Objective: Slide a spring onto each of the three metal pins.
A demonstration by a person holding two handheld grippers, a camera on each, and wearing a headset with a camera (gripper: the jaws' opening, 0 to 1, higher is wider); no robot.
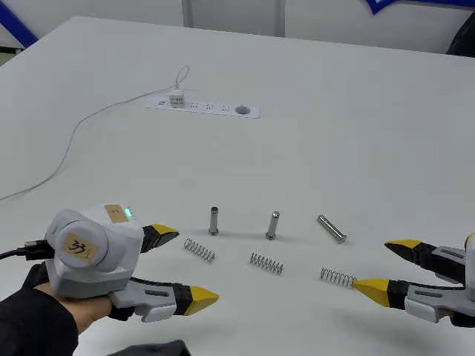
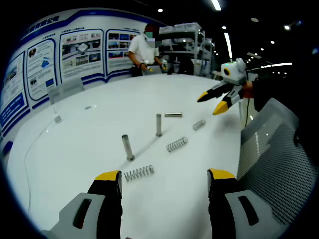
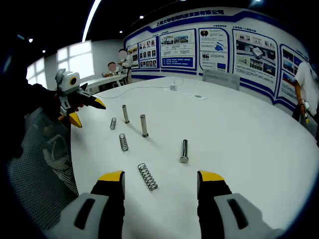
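Head cam's up high, looking fwd n down over the table. Both gripper cams sit low near the tabletop, facing each other across the pins + springs. Left cam catches the right gripper, right cam the left gripper.

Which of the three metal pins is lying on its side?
The pin nearest the right gripper lies flat; the other two pins stand upright.

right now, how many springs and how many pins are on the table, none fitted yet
springs: 3
metal pins: 3 (2 upright, 1 lying flat)
total: 6
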